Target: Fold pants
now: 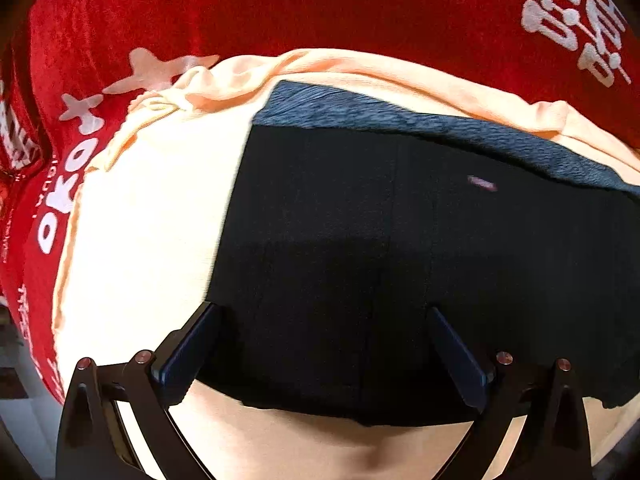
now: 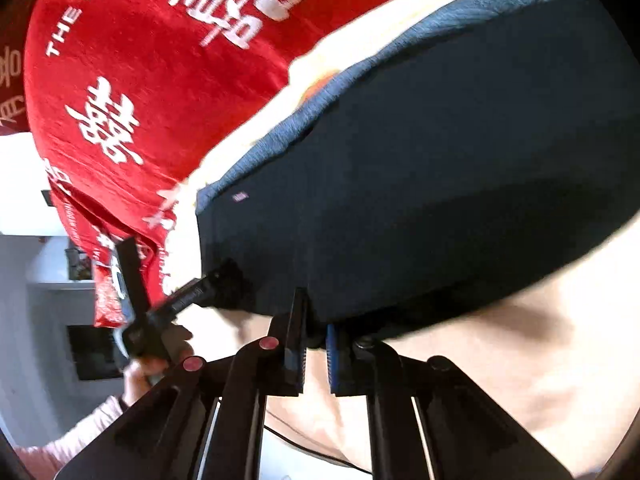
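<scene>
Nearest in the right wrist view, the right tongs (image 2: 316,336) are pressed together on the near hem of the dark navy pants (image 2: 440,168), with a fold of that cloth caught between the pads. In the left wrist view the left tongs (image 1: 322,320) stand wide apart, pointing steeply down at the same pants (image 1: 380,240), their tips at or just over the cloth near its near edge; whether they touch it cannot be told. The pants lie folded flat on a pale peach sheet (image 1: 152,220) that covers the surface, and a grey-blue fleecy inner face shows along their far edge. Beyond the sheet's far edge lies a red cloth (image 2: 168,80) printed with white lettering and stars. At the left of the right wrist view, the person's hand (image 2: 152,364) in a pale pink sleeve holds the other tool, and behind it are a white wall, a grey shelf and a dark opening.
</scene>
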`<control>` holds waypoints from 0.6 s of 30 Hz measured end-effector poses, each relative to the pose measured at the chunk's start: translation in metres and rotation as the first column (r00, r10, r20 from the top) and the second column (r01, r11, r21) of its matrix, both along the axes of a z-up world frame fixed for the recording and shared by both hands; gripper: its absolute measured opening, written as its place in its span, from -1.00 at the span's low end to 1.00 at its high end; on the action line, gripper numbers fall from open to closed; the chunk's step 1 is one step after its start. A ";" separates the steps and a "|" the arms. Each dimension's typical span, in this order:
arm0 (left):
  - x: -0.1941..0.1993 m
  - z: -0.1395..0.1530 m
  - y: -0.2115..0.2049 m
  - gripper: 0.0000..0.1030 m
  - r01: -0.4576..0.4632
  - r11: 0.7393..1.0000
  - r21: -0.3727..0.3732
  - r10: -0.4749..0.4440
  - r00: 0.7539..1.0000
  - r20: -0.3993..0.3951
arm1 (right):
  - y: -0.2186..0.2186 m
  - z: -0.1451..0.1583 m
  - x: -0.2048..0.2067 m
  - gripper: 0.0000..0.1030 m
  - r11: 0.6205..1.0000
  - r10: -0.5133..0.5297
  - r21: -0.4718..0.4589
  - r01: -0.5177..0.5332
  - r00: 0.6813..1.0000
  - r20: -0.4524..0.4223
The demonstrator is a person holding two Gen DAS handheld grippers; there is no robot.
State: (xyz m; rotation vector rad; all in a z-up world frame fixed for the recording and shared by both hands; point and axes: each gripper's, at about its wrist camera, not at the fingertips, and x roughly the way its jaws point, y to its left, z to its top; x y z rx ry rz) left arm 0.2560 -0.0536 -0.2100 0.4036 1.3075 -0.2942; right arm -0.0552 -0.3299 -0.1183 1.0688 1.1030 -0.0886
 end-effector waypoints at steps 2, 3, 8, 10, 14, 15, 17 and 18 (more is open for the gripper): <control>0.002 -0.003 0.005 1.00 -0.009 1.000 -0.011 0.009 1.000 -0.013 | 0.006 -0.020 -0.007 -0.83 0.999 0.000 -0.034 -0.003 0.997 -0.079; 0.001 -0.002 0.005 1.00 -0.014 1.000 -0.008 0.014 1.000 -0.013 | 0.007 -0.028 -0.011 -0.81 0.999 -0.007 -0.032 0.004 0.995 -0.104; -0.014 0.016 -0.010 1.00 0.045 0.998 0.050 -0.046 0.999 0.016 | -0.008 -0.003 -0.026 -0.49 0.998 0.027 -0.054 -0.034 0.993 -0.117; -0.029 0.027 -0.024 1.00 0.079 0.997 0.004 -0.079 0.997 0.005 | -0.022 0.011 -0.033 -0.49 0.991 0.032 -0.127 -0.048 0.991 -0.126; -0.063 0.039 -0.076 1.00 0.168 0.981 -0.096 -0.172 0.985 -0.032 | -0.074 0.039 -0.040 -0.49 0.956 -0.050 -0.292 0.004 0.988 -0.149; -0.073 0.038 -0.099 1.00 0.196 0.972 -0.126 -0.204 0.978 -0.050 | -0.086 0.042 -0.039 -0.49 0.946 -0.057 -0.323 0.002 0.985 -0.160; -0.087 0.032 -0.133 1.00 0.234 0.961 -0.149 -0.246 0.967 -0.065 | -0.108 0.040 -0.030 -0.49 0.931 -0.051 -0.364 -0.018 0.982 -0.179; -0.093 0.028 -0.146 1.00 0.251 0.957 -0.149 -0.263 0.962 -0.071 | -0.115 0.034 -0.026 -0.49 0.923 -0.032 -0.381 -0.043 0.981 -0.190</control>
